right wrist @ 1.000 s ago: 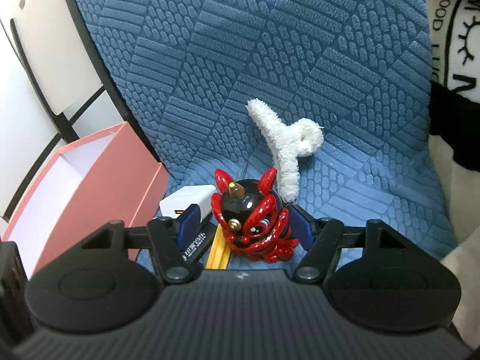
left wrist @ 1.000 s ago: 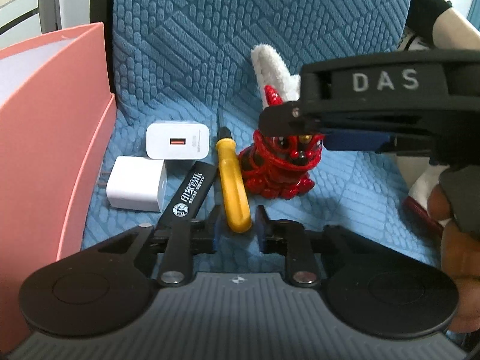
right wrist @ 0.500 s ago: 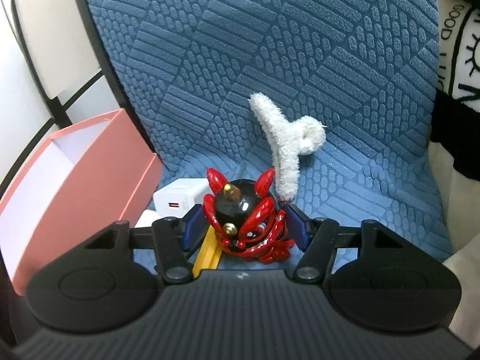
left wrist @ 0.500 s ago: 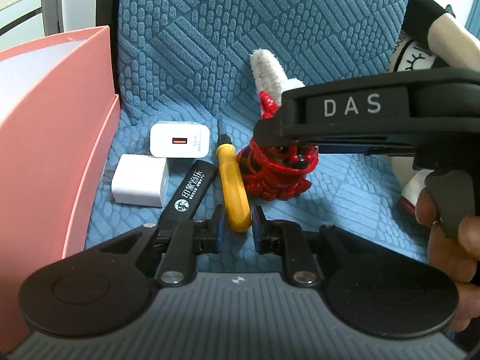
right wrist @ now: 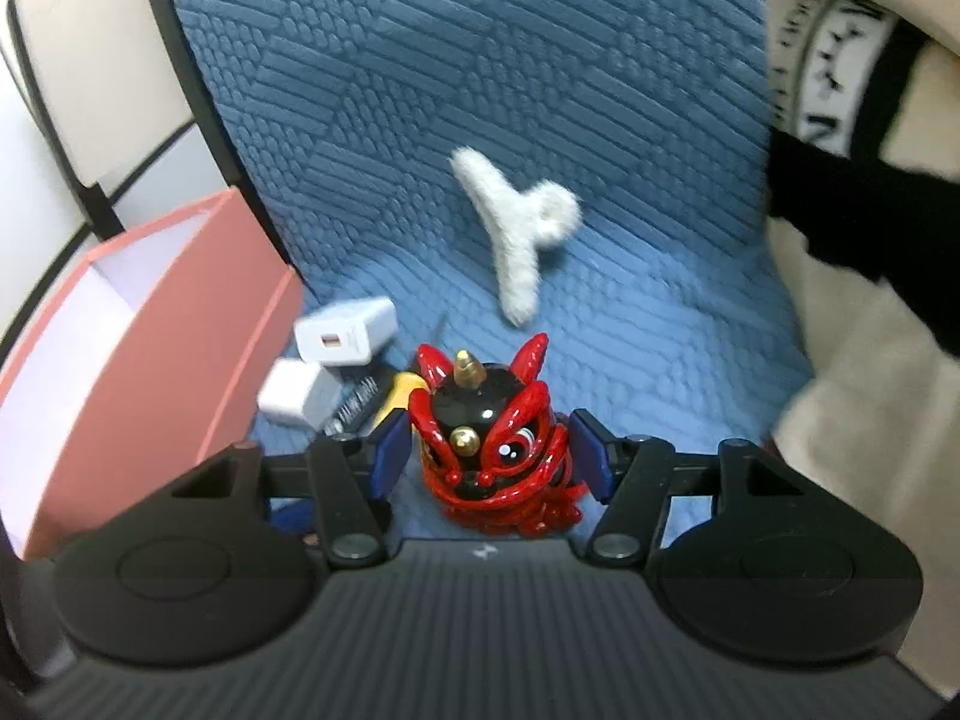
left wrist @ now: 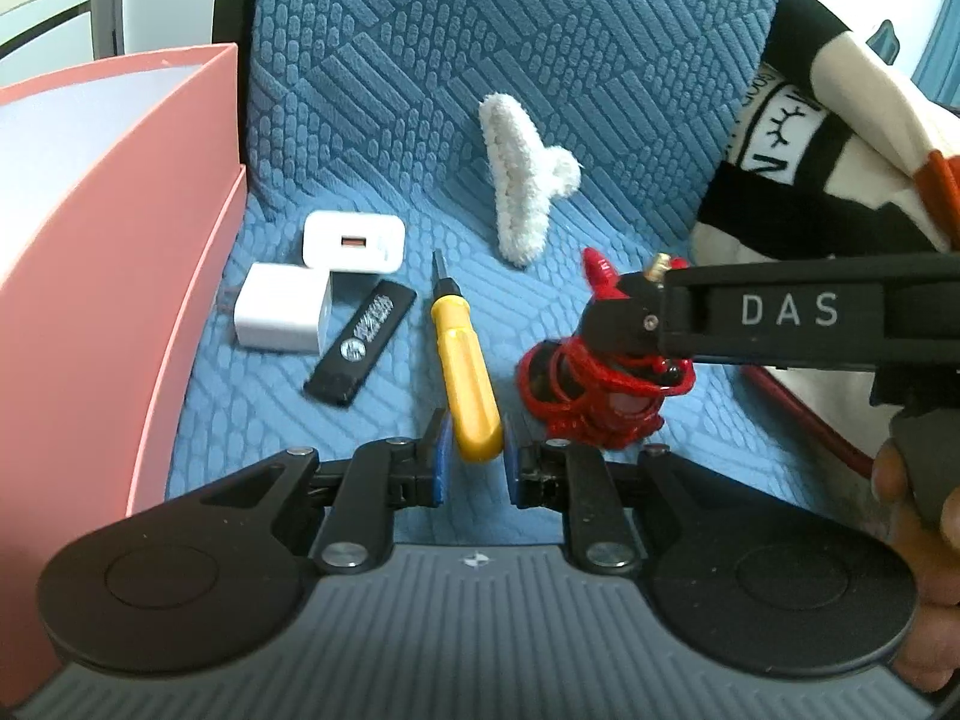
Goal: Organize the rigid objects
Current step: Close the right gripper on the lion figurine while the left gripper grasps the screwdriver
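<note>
A yellow-handled screwdriver [left wrist: 465,369] lies on the blue cushion [left wrist: 600,120]; its handle end sits between the pads of my left gripper [left wrist: 474,459], whose jaws stand close beside it with small gaps. My right gripper [right wrist: 489,450] straddles a red and black lion figurine [right wrist: 489,438], also in the left wrist view [left wrist: 600,384]; the pads stand a little apart from its sides. Two white chargers [left wrist: 282,315] [left wrist: 354,242] and a black USB stick [left wrist: 360,348] lie left of the screwdriver. A white fuzzy hair claw [left wrist: 522,192] lies behind.
A pink open box [left wrist: 120,276] stands at the left edge of the cushion, also in the right wrist view [right wrist: 132,360]. A person's striped black and cream sleeve [left wrist: 828,150] is at the right. The cushion back rises behind the objects.
My right gripper and the lion figurine have shifted right, away from the screwdriver. My left gripper has stayed at the screwdriver handle with its jaws narrowed around it.
</note>
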`<state>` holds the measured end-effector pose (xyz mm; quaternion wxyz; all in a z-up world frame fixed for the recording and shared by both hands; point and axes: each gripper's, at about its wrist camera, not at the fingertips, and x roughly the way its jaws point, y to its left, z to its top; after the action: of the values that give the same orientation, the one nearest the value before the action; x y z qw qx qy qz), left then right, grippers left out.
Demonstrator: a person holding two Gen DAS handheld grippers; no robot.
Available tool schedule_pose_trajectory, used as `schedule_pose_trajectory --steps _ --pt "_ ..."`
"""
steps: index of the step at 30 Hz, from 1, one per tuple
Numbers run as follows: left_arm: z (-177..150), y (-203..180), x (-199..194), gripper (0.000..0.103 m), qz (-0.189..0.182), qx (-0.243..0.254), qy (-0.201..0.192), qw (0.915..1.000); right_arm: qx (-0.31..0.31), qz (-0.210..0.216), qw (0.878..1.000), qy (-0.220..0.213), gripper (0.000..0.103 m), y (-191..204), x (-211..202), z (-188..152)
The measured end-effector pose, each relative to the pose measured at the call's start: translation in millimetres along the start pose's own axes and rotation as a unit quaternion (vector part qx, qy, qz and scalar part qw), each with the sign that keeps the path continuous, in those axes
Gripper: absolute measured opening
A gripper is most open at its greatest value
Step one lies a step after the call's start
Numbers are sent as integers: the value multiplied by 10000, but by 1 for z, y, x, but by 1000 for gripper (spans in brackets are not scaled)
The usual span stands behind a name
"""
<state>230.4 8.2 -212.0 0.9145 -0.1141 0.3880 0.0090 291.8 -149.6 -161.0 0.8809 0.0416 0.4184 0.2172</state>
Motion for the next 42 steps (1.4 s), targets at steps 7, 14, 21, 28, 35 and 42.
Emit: schedule_pose_trajectory --steps 7,14,21,28,35,42 --pt "-29 -1 -22 21 -154 -156 283 9994 144 -239 9996 -63 60 4 -28 -29" --pt "-52 -2 -54 21 -248 -165 396 9988 264 -391 9989 -8 57 16 -53 -53" --pt "-71 2 -76 21 -290 -241 613 9974 427 -486 9979 -62 51 20 -76 -74" --pt "-68 5 -74 22 -282 -286 660 9970 491 -348 9981 -107 52 18 -78 -77" --pt "-65 4 -68 22 -259 -252 710 9968 632 -429 9971 -40 71 10 -65 -81" --pt "-61 4 -60 26 -306 -288 676 9968 817 -250 9962 180 68 7 -46 -86"
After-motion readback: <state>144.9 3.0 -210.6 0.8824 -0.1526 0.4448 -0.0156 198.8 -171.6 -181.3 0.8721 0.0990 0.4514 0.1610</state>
